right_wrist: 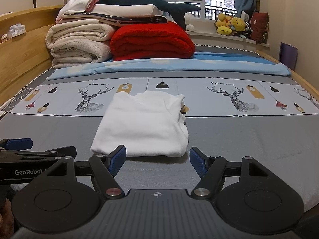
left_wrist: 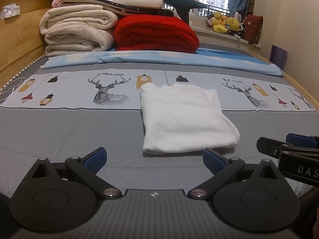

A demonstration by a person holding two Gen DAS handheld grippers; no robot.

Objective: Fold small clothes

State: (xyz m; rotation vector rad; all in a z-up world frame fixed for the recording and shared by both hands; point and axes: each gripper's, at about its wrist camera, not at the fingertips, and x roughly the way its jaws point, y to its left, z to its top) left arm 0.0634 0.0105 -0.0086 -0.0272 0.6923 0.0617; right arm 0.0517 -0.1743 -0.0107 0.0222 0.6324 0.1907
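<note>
A small white garment (left_wrist: 183, 117) lies folded into a neat rectangle on the grey bed sheet (left_wrist: 69, 131). My left gripper (left_wrist: 154, 161) stands open just short of its near edge, nothing between the blue pads. In the right wrist view the same white garment (right_wrist: 143, 123) lies straight ahead. My right gripper (right_wrist: 157, 160) is open too, its fingertips level with the garment's near edge and apart from the cloth. Each gripper shows at the side of the other's view: the right gripper (left_wrist: 287, 145) and the left gripper (right_wrist: 30, 147).
A red blanket (left_wrist: 157, 33) and a stack of cream quilts (left_wrist: 77, 31) sit at the head of the bed on a blue sheet (left_wrist: 159, 59). Wooden bed rails (left_wrist: 18, 45) run along the left. Plush toys (left_wrist: 225, 23) line the window sill. A white cable (left_wrist: 12, 87) lies at far left.
</note>
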